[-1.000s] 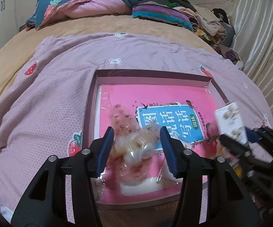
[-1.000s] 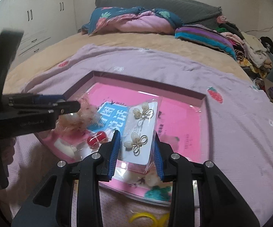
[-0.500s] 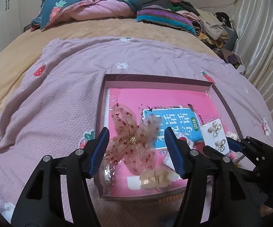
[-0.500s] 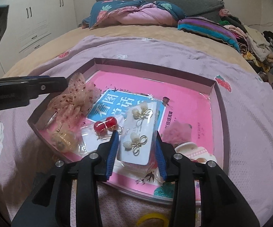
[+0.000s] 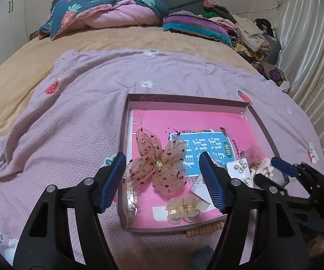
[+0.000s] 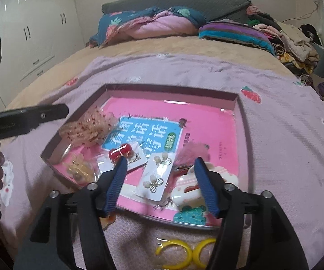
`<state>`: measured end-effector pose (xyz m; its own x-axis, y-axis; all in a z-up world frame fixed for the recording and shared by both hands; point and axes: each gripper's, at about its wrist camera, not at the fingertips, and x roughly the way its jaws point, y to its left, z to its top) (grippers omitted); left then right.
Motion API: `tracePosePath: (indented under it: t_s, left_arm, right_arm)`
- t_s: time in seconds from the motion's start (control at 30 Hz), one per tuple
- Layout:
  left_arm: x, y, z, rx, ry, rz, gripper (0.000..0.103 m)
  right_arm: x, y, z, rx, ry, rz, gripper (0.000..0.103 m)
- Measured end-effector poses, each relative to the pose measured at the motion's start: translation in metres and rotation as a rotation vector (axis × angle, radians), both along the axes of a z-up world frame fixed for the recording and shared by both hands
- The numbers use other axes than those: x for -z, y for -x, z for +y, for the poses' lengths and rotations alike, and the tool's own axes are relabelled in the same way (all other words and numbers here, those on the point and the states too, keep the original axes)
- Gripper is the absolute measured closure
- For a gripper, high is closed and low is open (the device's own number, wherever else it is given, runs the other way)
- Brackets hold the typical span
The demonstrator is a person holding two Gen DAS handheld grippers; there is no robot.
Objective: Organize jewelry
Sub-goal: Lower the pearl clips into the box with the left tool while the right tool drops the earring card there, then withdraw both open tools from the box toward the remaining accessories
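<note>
A shallow mauve box [image 5: 184, 97] lined with a pink book cover lies on the lilac blanket. A sheer pink bow with red specks [image 5: 148, 144] rests inside it, below my left gripper [image 5: 162, 158]. Those jaws are opening and nothing is pressed between them. A white card of pearl earrings [image 6: 155, 177] lies flat in the box [image 6: 168, 90] under my right gripper [image 6: 161, 160], whose jaws are also opening, clear of the card. Around the card lie red bead earrings [image 6: 120, 153], an amber hair claw [image 6: 78, 168] and a white hair clip [image 6: 191, 186].
Yellow hoop earrings [image 6: 184, 249] lie on the blanket in front of the box. A wooden bead piece [image 5: 203, 231] pokes out by the box's near edge. Folded quilts [image 5: 108, 13] and a clothes pile [image 5: 247, 33] sit at the far end of the bed.
My left gripper let go of the bow, which now lies spread in the box, and lifted back. My right gripper set the earring card down in the box and its jaws widened.
</note>
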<state>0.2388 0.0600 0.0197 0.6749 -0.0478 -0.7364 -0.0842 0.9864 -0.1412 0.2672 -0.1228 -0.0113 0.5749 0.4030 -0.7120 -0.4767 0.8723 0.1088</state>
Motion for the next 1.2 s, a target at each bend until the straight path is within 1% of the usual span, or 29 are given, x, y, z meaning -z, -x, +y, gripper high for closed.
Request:
tracePosePath:
  t_s: [0.2, 0.27, 0.33, 0.4, 0.5, 0.83, 1.2]
  left_arm:
    - [-0.011, 0.01, 0.002, -0.01, 0.003, -0.025, 0.035]
    - [-0.014, 0.014, 0.002, -0.018, -0.003, -0.032, 0.032]
    - [-0.018, 0.017, 0.003, -0.025, -0.003, -0.039, 0.021]
    - [-0.022, 0.021, 0.003, -0.029, -0.002, -0.049, 0.02]
    - [-0.027, 0.026, 0.006, -0.036, -0.001, -0.065, 0.012]
    - [-0.054, 0.049, 0.016, -0.055, 0.018, -0.132, 0.01]
    - [-0.068, 0.071, 0.012, -0.046, 0.045, -0.175, 0.01]
  right_arm:
    - [-0.021, 0.007, -0.017, 0.032, -0.056, -0.027, 0.02]
    - [-0.029, 0.01, -0.023, 0.044, -0.077, -0.036, 0.018]
    - [-0.036, 0.014, -0.029, 0.055, -0.089, -0.049, 0.016]
    - [-0.041, 0.017, -0.033, 0.064, -0.089, -0.06, 0.016]
    - [-0.05, 0.023, -0.039, 0.08, -0.093, -0.076, 0.016]
    - [-0.076, 0.047, -0.059, 0.103, -0.121, -0.135, 0.016]
    - [-0.093, 0.07, -0.079, 0.126, -0.153, -0.149, 0.016]
